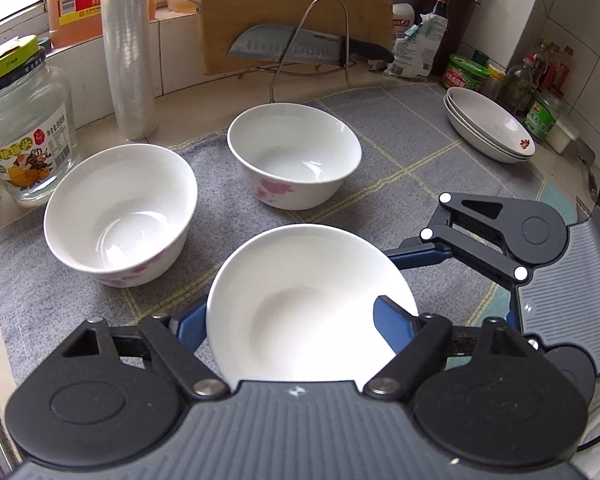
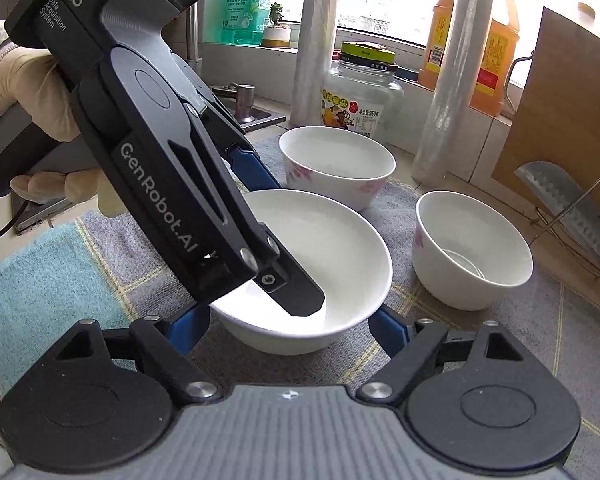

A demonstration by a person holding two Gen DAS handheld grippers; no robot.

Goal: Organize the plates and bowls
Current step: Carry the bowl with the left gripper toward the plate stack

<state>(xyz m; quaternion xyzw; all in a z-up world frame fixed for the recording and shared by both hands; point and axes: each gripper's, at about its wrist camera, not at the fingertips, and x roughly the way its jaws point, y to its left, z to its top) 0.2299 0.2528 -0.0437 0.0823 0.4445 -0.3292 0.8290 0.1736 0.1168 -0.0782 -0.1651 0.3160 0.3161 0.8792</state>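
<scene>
Left wrist view: the shallow white dish (image 1: 312,308) fills the lower centre. Its near edge is cut off by the body of the left gripper (image 1: 296,320). This gripper's fingers stand wide apart on either side of the rim. The 7 o'clock one is partly hidden behind the dish, and the 5 o'clock one lies in front of it, so nothing is clamped. At 3 o'clock the right gripper (image 1: 420,255) shows side-on, with one blue finger reaching the dish's edge and the other out of sight. On the grey checked cloth (image 1: 420,152) sit two empty blossom-printed bowls, one at 9 o'clock (image 1: 120,216) and one at 12 o'clock (image 1: 294,156). A stack of plates (image 1: 488,124) rests at 2 o'clock, with nothing in the top one. A glass jar (image 1: 24,128) at 10 o'clock is partly cropped.

Right wrist view: the dish sits upright on the cloth at the centre of the surface. The right gripper's fingers are spread fully at 7 and 5 o'clock, with their tips hidden under the rim (contact cannot be made out). The left gripper slants in from 10 o'clock, held by a gloved hand (image 2: 32,92). One of its fingers is inside the dish, and the other shows blue beyond the far rim. Both bowls stand apart, at 12 and 3 o'clock.
</scene>
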